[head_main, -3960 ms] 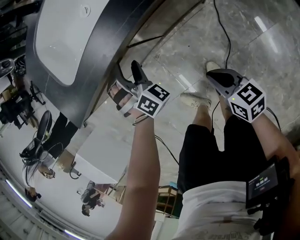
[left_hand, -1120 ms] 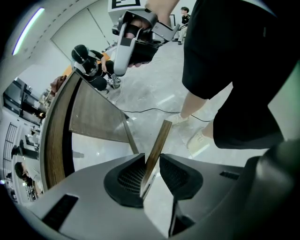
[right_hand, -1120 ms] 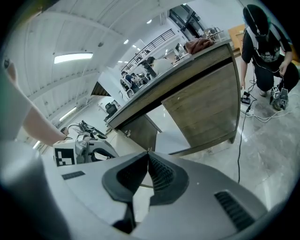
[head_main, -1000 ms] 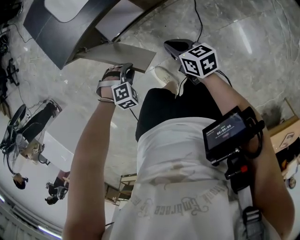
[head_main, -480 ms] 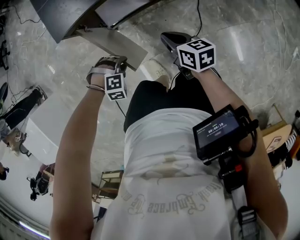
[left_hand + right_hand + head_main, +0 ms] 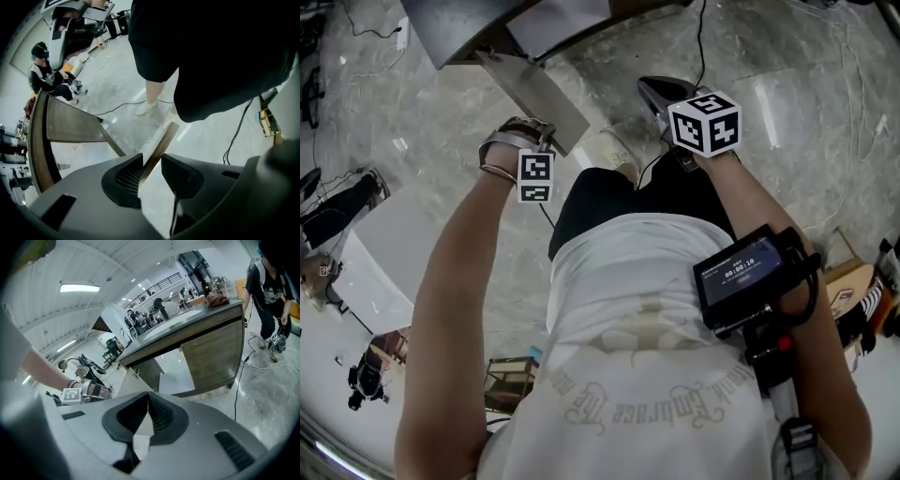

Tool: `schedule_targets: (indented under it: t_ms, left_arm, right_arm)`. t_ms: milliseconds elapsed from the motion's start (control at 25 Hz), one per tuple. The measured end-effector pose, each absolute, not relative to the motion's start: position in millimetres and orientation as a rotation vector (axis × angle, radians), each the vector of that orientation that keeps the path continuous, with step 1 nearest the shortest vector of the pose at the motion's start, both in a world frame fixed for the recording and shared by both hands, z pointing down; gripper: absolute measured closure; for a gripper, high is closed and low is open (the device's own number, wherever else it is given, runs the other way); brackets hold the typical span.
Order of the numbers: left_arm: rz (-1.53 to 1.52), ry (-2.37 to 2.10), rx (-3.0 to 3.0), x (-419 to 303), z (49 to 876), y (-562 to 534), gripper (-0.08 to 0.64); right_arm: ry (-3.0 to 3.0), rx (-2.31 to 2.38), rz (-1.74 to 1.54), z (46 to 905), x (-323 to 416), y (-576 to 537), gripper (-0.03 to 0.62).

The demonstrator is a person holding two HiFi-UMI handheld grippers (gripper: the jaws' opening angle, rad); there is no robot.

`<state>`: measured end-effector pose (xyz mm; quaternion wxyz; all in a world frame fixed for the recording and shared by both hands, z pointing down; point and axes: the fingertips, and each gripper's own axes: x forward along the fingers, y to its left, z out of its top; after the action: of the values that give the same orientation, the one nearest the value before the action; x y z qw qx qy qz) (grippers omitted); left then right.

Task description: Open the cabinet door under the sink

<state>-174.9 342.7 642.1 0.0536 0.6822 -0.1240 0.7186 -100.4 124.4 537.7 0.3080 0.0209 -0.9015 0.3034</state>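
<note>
The sink cabinet (image 6: 211, 352) stands under a dark countertop (image 6: 459, 28). Its door (image 6: 534, 94) is swung out over the floor. My left gripper (image 6: 539, 141) points straight down over the door's free edge, the fingertips hidden by the hand in the head view. In the left gripper view the thin wooden door edge (image 6: 164, 140) runs between the jaws of the left gripper (image 6: 152, 159), which have just opened a little and still pinch it. My right gripper (image 6: 661, 94) hangs apart to the right, above the floor. In its own view the right gripper (image 6: 148, 397) is shut on nothing.
Cables (image 6: 698, 37) trail over the marble floor. The person's shoe (image 6: 609, 150) stands just below the door. A white table (image 6: 375, 272) and seated people (image 6: 337, 206) lie to the left. A wooden crate (image 6: 853, 281) sits at the right.
The door, shut in the oldest frame, has swung out wider over the last second with my left gripper on its edge. The right gripper has risen slightly.
</note>
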Motion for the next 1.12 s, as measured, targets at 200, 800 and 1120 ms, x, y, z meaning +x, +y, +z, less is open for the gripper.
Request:
schedule_targets:
  t_ms: [200,800,1120]
  left_arm:
    - [2.236,-0.233,2.081,-180.4,636.2,384.2,0.433]
    - [2.304,-0.128,1.988,-206.8,634.7,433.0,0.391]
    - [1.960,-0.622,1.911,-210.9,610.5,420.9,0.368]
  right_arm:
    - [-2.383,0.085,0.708,504.7,-89.9,136.1,0.577]
    - [-2.406,0.201,0.600,464.3,-57.8,142.5,0.577]
    - [-2.455,0.217,0.623,457.0,-67.0,141.5,0.577]
